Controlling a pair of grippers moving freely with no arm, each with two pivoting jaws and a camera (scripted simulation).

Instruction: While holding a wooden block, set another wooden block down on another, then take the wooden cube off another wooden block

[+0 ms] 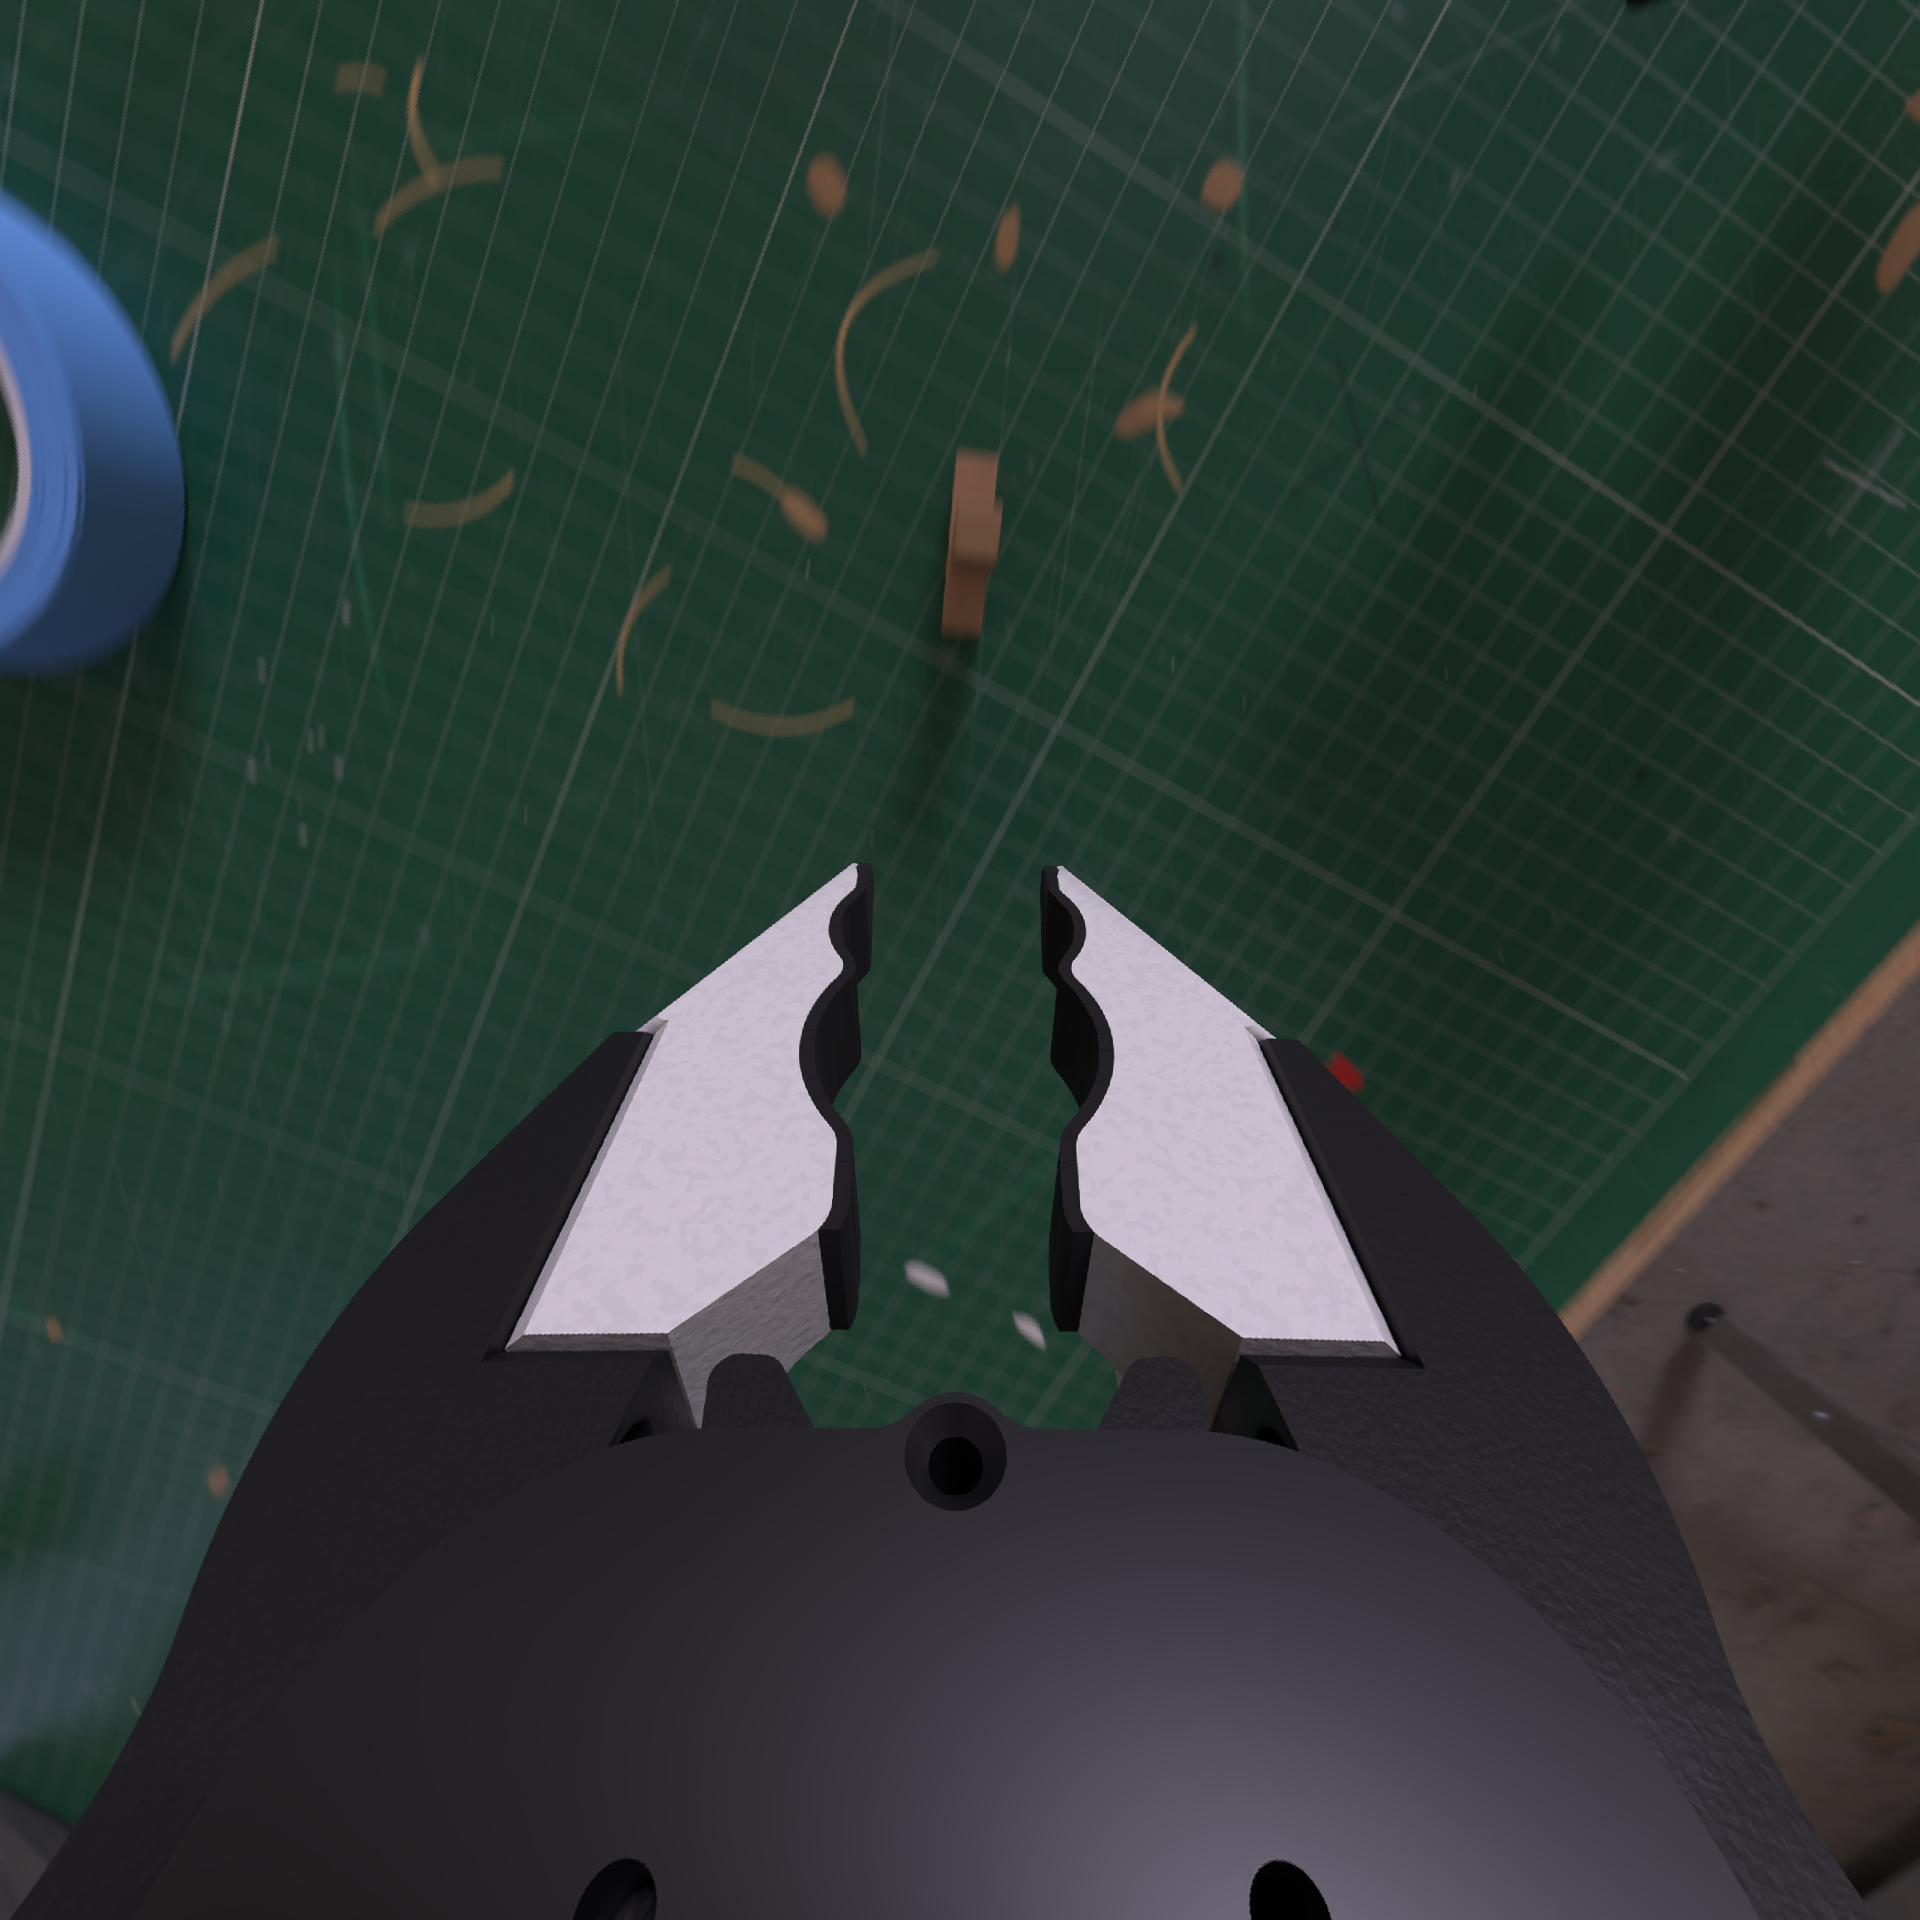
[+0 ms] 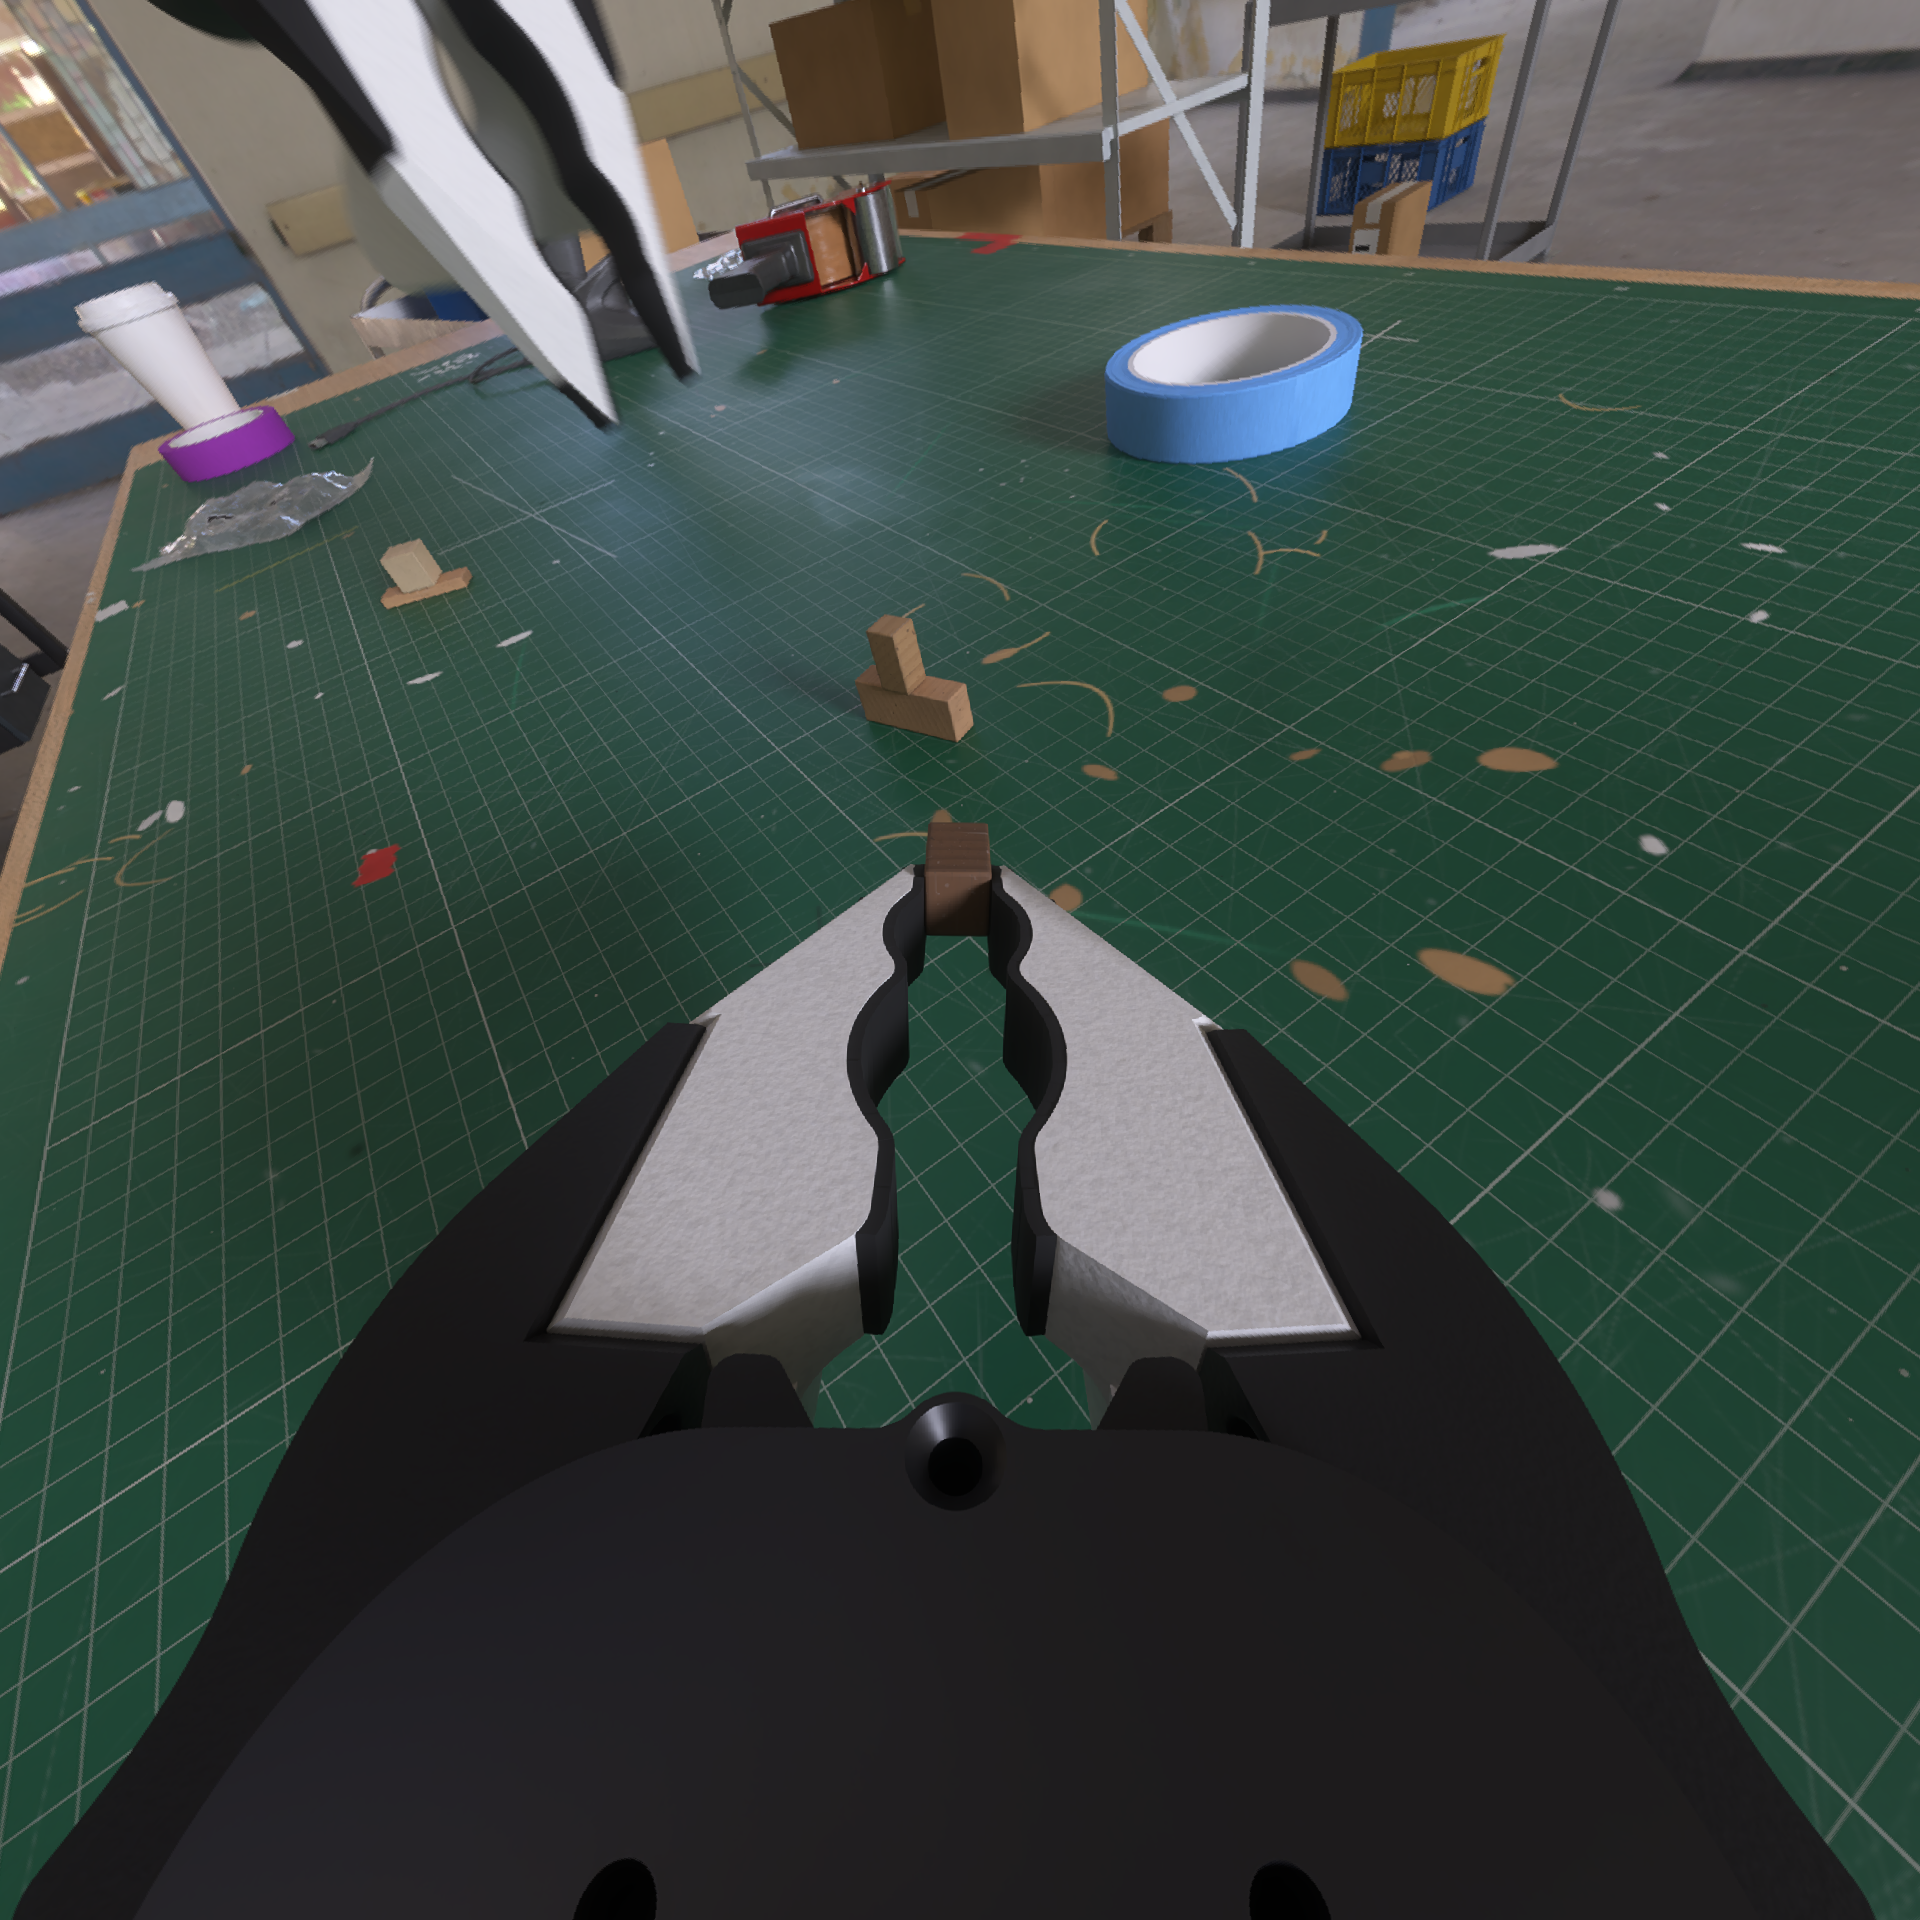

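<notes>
My right gripper [image 2: 957, 883] is shut on a small dark brown wooden block [image 2: 956, 871] and holds it above the green mat. Ahead of it, a tan wooden block stands upright [image 2: 896, 651] on a flat tan block [image 2: 920, 707]. The same stack [image 1: 969, 540] shows from above in the left wrist view. My left gripper [image 1: 957, 883] is open and empty, high above that stack; it also shows at the top left of the right wrist view [image 2: 623, 384]. At the far left a pale wooden cube [image 2: 411, 566] sits on a thin wooden block [image 2: 431, 592].
A blue tape roll [image 2: 1233, 384] lies at the back right; it also shows in the left wrist view [image 1: 73, 457]. A purple tape roll [image 2: 227, 441], white cup [image 2: 156, 348], crumpled plastic [image 2: 249, 511] and red tape dispenser [image 2: 805, 249] sit along the far edge. The mat's edge [image 1: 1714, 1122] runs lower right.
</notes>
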